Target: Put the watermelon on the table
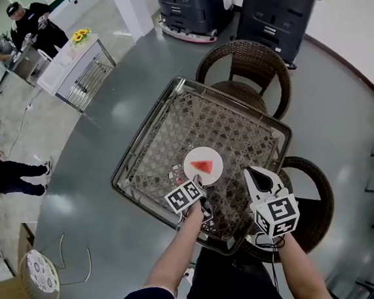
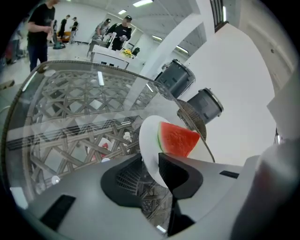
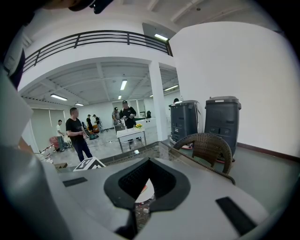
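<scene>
Left claw (image 2: 152, 165) spread astride plate (image 2: 146, 140) rim, near table (image 1: 155, 210) edge

watermelon (image 1: 203, 166) on plate (image 1: 191, 163) | plate on table (image 1: 172, 134) | chair (image 1: 240, 91) behind table

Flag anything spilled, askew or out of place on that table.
Nothing stands out. The watermelon slice lies whole on the white plate, which sits on the glass table, inside its edges. Nothing is spilled. The left gripper has its open jaws either side of the plate's rim.
</scene>
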